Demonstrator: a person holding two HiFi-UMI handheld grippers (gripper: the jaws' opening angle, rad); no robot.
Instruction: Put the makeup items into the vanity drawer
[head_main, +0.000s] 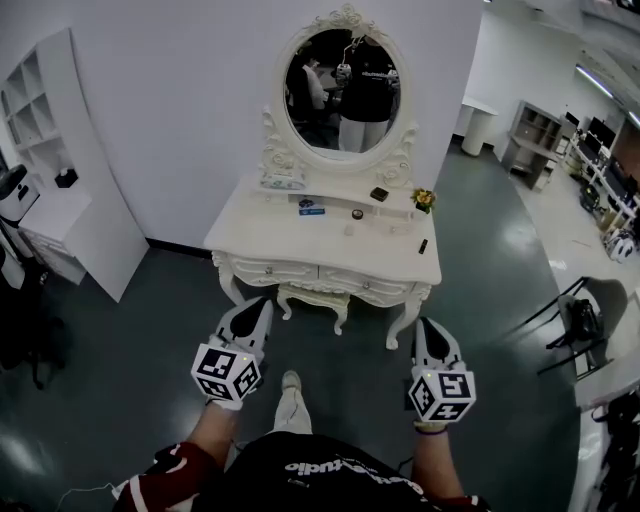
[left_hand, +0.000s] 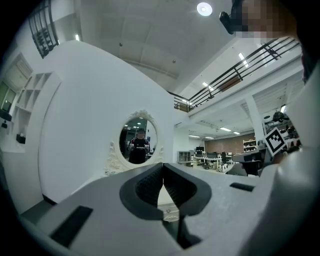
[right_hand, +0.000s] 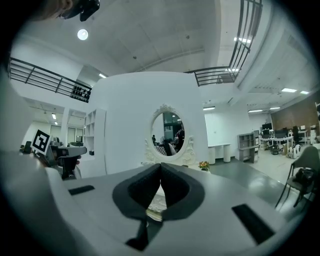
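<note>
The white vanity table (head_main: 270, 235) with an oval mirror (head_main: 343, 88) stands ahead of me, its two front drawers (head_main: 268, 270) closed. On its top lie a blue box (head_main: 310, 207), a small round jar (head_main: 357, 213), a dark compact (head_main: 379, 194) and a black tube (head_main: 423, 245). My left gripper (head_main: 258, 304) and right gripper (head_main: 428, 326) hover over the floor short of the table, well apart from the items. Both are shut with nothing between the jaws, as the left gripper (left_hand: 163, 171) and right gripper (right_hand: 160, 170) show in their own views, each facing the mirror (left_hand: 139, 144).
A white shelf unit (head_main: 62, 170) stands at the left wall. A black chair (head_main: 585, 318) is at the right. A small pot of flowers (head_main: 424, 199) and a patterned box (head_main: 283, 181) sit at the back of the tabletop. My shoe (head_main: 290, 381) is on the dark floor.
</note>
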